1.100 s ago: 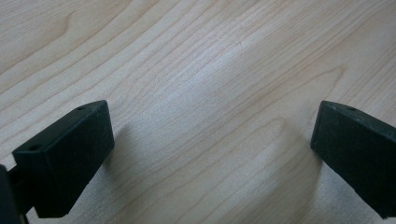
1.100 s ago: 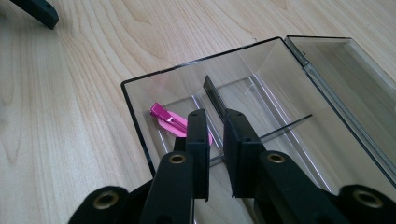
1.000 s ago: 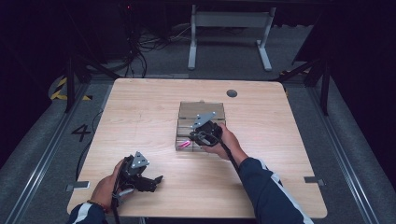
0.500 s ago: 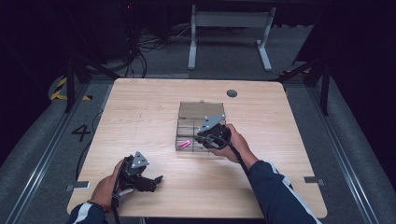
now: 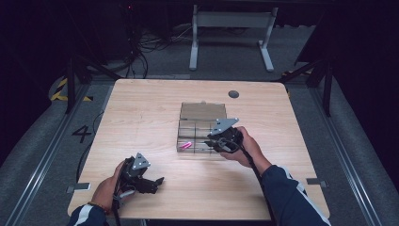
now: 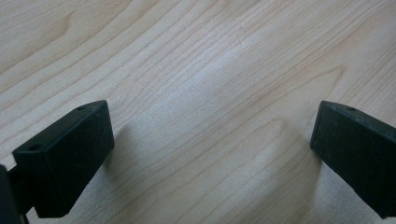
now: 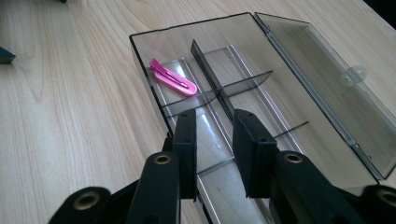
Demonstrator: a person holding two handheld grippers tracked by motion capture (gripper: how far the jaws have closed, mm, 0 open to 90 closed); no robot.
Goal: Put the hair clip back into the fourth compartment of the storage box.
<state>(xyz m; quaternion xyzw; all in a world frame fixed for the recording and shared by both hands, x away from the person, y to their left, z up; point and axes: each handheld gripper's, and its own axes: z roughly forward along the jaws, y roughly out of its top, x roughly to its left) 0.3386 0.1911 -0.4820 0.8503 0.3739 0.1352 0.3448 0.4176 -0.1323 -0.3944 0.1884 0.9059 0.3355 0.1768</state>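
Observation:
A clear smoky plastic organiser box [image 5: 180, 137] with dividers lies open mid-table, its lid [image 5: 203, 110] folded flat on the far side. A pink hair clip [image 5: 186, 145] lies in its near left compartment; the right gripper view shows the clip [image 7: 173, 78] past a divider. My right gripper [image 5: 210, 142] hovers over the box's near edge, to the right of the clip. Its jaws [image 7: 215, 116] stand a little apart with nothing between them. My left gripper [image 5: 157, 181] rests low over bare wood at the front left, jaws [image 6: 212, 121] wide open and empty.
The wooden table [image 5: 141, 117] has a dark round grommet [image 5: 233, 93] near its far right. Beyond the far edge stands a grey desk frame [image 5: 230, 28] on a dark floor. The other compartments of the box [image 7: 289, 93] hold nothing.
My right gripper has drawn back to the right from the box's near left compartment, and the pink clip now lies uncovered there. The left gripper has stayed put.

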